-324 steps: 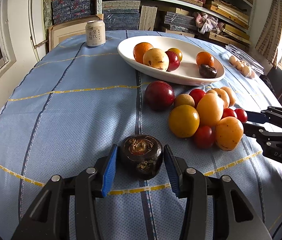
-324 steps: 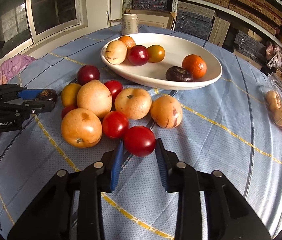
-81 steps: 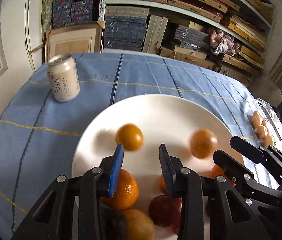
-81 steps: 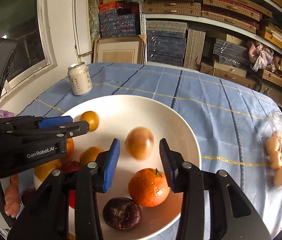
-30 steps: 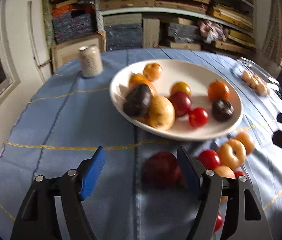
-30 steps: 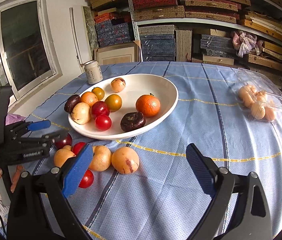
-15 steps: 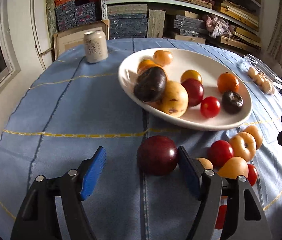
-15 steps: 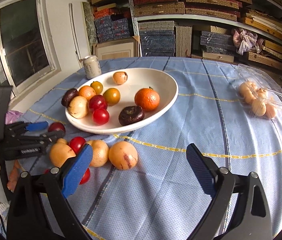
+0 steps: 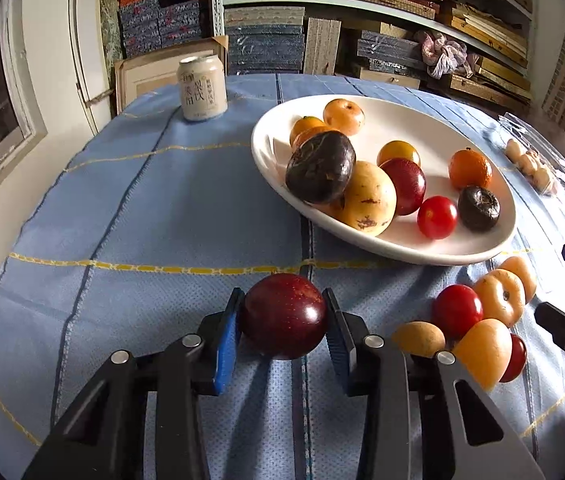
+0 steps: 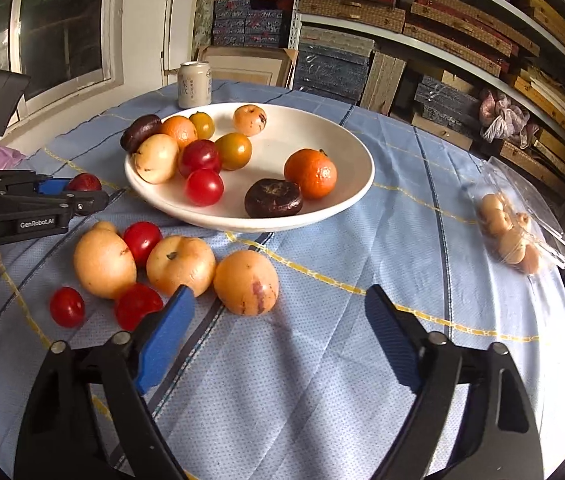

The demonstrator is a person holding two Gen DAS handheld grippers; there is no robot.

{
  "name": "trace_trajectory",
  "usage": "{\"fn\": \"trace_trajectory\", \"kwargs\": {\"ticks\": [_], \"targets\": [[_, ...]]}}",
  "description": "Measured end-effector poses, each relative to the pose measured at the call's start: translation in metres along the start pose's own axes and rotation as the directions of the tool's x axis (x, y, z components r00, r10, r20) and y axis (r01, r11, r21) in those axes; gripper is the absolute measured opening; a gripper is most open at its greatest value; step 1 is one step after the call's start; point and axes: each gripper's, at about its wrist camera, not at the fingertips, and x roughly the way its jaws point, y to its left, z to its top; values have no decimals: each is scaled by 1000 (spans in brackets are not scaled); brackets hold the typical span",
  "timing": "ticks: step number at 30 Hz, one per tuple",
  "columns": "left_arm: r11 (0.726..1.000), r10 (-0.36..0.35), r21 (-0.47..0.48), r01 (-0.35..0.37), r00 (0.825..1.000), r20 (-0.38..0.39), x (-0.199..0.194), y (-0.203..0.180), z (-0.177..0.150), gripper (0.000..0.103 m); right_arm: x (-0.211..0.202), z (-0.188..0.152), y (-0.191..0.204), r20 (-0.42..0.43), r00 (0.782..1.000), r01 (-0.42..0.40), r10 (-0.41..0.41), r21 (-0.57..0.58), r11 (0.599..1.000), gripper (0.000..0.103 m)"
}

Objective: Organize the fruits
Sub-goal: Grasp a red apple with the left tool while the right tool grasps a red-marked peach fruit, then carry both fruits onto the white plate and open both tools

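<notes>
Blue cloth lies under everything; nearest me, my left gripper (image 9: 284, 320) has just closed onto the dark red plum (image 9: 283, 315), pads touching both sides. I'd lift straight, then carry beyond to the white plate (image 9: 482, 254); my right gripper (image 10: 278, 334) has just narrowed, with nothing between its jaws, behind the orange fruit (image 10: 245, 282).

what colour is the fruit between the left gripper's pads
Dark red, almost maroon, with fine pale speckles; the plum shows best in the left wrist view.

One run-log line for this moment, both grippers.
left gripper: just closed on dark red plum, on tablecloth | right gripper: open, closing, nothing between pads | white plate: partly filled
</notes>
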Motion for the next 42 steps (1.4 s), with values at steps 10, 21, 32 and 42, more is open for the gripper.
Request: {"fn": "trace_trajectory", "kwargs": {"ticks": [10, 21, 32, 42], "targets": [[1000, 0, -1, 0, 1000, -11, 2, 0, -1, 40, 18, 7, -1, -50, 998, -31, 31, 3, 1000, 69], [1000, -18, -11, 18, 1000, -20, 5, 1, 0, 40, 33, 13, 0, -90, 990, -103, 105, 27, 994, 38], [997, -50, -62, 50, 999, 6, 1, 11, -1, 39, 16, 1, -28, -32, 990, -133, 140, 158, 978, 38], [996, -22, -83, 36, 986, 163, -48, 13, 17, 39, -12, 5, -40, 48, 989, -145, 139, 190, 971, 38]]}}
